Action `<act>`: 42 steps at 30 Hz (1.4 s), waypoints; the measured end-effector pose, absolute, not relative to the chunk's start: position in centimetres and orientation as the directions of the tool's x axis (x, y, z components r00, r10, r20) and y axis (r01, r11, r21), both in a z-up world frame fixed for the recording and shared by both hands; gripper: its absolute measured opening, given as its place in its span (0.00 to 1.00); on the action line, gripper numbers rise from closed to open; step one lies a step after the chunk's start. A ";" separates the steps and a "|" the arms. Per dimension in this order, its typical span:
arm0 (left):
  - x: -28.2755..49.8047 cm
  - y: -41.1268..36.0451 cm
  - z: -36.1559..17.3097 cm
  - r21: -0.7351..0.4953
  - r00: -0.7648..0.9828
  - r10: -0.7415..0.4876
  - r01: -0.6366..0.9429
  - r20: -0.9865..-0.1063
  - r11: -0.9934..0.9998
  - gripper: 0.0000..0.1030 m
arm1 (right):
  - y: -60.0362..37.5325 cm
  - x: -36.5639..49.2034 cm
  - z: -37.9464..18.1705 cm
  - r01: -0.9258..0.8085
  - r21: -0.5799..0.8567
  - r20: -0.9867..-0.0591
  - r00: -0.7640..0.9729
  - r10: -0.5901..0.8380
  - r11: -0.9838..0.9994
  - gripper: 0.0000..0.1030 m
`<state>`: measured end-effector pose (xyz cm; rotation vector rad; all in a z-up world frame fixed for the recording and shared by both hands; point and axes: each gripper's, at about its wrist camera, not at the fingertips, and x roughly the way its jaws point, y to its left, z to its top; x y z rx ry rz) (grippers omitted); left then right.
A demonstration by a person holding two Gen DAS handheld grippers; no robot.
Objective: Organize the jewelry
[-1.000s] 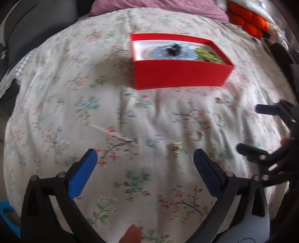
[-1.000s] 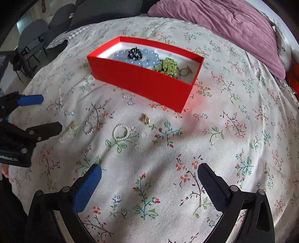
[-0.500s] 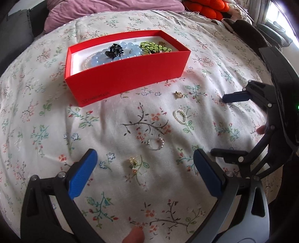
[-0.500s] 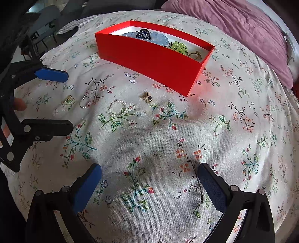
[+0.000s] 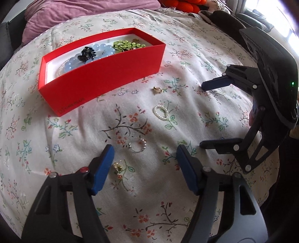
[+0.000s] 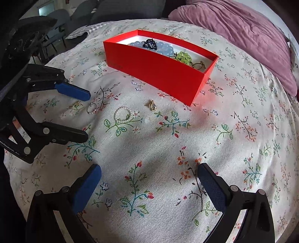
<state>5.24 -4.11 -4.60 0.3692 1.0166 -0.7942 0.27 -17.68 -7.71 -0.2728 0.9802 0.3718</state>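
Jewelry pieces lie on a floral bedspread (image 5: 78, 142): left hand-held gripper (image 5: 144, 157) closing around a gold earring (image 5: 117, 166), untouched; right hand-held gripper (image 6: 149, 177) wide, empty.

Floral bedspread (image 5: 186, 46) covers bed, wrinkled. Mauve quilt (image 6: 243, 33) bunched along far edge. Orange knitted item (image 5: 185, 4) beyond quilt. Grey chairs (image 6: 56, 22) in background, off bed's far corner.

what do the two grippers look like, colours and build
Both the left gripper and right gripper are black frames of linked bars with silver rivets, carrying flat blue fingers. The right's body shows a small green light.
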 end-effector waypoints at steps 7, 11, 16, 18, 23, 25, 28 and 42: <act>5.0 -4.9 -5.0 -0.044 0.312 -0.409 0.748 -0.858 0.662 0.45 | -16.9 0.9 -7.1 -0.441 -0.036 -0.839 0.501 0.212 0.897 1.00; 5.0 -5.1 -5.1 -0.033 0.319 -0.406 0.751 -0.856 0.660 0.33 | -16.3 1.4 -6.8 -0.450 -0.027 -0.835 0.501 0.228 0.892 0.99; 4.8 -4.9 -5.0 -0.018 0.335 -0.396 0.744 -0.855 0.668 0.30 | -16.0 2.0 -6.5 -0.469 0.011 -0.827 0.492 0.272 0.883 0.93; 4.6 -4.9 -5.1 -0.008 0.340 -0.393 0.747 -0.854 0.665 0.29 | -15.8 2.2 -6.4 -0.472 0.029 -0.823 0.489 0.289 0.881 0.89; 4.6 -4.5 -5.1 -0.011 0.343 -0.390 0.740 -0.855 0.673 0.23 | -15.5 2.5 -6.6 -0.475 0.032 -0.820 0.491 0.295 0.879 0.73; 4.6 -4.4 -5.1 -0.012 0.346 -0.390 0.734 -0.853 0.679 0.22 | -15.3 2.8 -6.7 -0.473 0.026 -0.818 0.496 0.291 0.881 0.68; 4.5 -4.4 -5.1 -0.002 0.353 -0.385 0.735 -0.853 0.679 0.22 | -14.9 3.2 -6.9 -0.478 0.005 -0.819 0.503 0.278 0.879 0.60; 4.4 -4.3 -5.2 -0.007 0.347 -0.385 0.735 -0.855 0.678 0.22 | -13.7 4.2 -7.0 -0.482 -0.017 -0.808 0.522 0.272 0.876 0.35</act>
